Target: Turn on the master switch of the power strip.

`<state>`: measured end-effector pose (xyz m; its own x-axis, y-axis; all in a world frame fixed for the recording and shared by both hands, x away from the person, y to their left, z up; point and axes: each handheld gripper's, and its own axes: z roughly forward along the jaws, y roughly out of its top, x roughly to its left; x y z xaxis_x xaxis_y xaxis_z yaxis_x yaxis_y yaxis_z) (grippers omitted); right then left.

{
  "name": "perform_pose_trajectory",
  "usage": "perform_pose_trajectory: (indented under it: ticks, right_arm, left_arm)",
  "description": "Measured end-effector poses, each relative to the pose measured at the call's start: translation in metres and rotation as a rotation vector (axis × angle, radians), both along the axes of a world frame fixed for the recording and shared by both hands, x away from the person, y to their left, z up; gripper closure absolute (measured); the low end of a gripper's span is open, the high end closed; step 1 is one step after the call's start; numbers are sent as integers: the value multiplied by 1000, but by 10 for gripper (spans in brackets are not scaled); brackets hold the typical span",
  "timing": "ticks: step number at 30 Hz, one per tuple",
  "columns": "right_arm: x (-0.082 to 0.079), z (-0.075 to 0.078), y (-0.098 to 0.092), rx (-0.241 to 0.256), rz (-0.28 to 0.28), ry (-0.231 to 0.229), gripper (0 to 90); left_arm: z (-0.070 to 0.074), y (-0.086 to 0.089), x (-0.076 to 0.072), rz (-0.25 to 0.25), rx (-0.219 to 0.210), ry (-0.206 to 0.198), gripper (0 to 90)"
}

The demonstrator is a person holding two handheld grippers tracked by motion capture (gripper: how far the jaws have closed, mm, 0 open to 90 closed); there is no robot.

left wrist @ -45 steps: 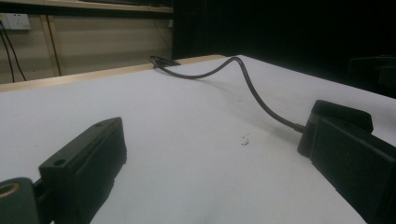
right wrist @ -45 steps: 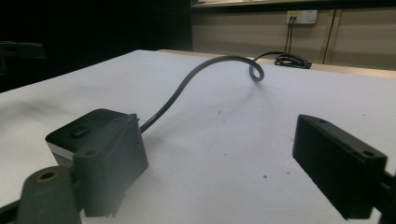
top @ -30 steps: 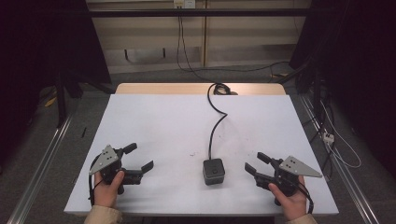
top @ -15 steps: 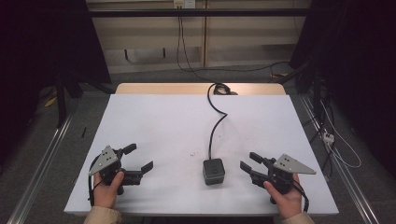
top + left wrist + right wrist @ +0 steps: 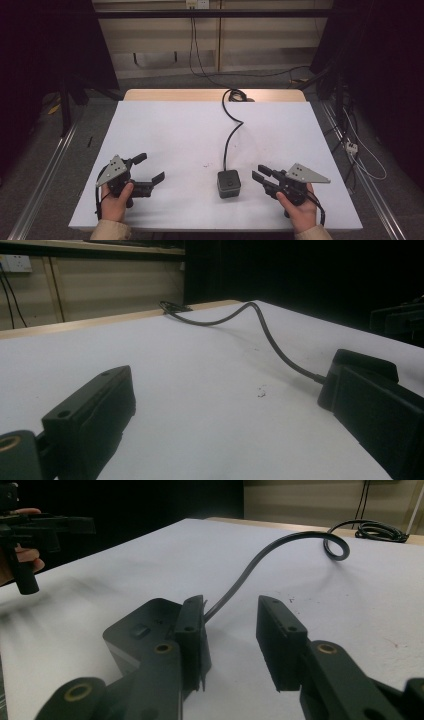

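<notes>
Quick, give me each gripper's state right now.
Left gripper: open, holding nothing.
Right gripper: open, holding nothing, just right of the small black box.

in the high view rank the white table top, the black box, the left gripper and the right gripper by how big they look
1. white table top, by far the largest.
2. left gripper and right gripper: they look alike, so no ranking between them.
3. black box, the smallest.
</notes>
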<state>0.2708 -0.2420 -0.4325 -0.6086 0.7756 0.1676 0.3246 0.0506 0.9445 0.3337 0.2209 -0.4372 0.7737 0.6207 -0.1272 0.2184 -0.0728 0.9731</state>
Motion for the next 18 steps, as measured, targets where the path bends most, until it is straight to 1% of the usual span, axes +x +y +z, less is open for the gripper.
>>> perform_pose_trajectory:
  ticks: [5, 14, 18]
  right_arm:
    - [2, 0, 1, 14, 2, 3, 683]
    - [4, 1, 5, 13, 25, 2, 721]
    - [5, 0, 6, 14, 27, 11, 740]
  left_arm:
    - [0, 0, 0, -1, -1, -3, 33]
    - [0, 0, -1, -1, 1, -3, 33]
    - [0, 0, -1, 0, 3, -3, 33]
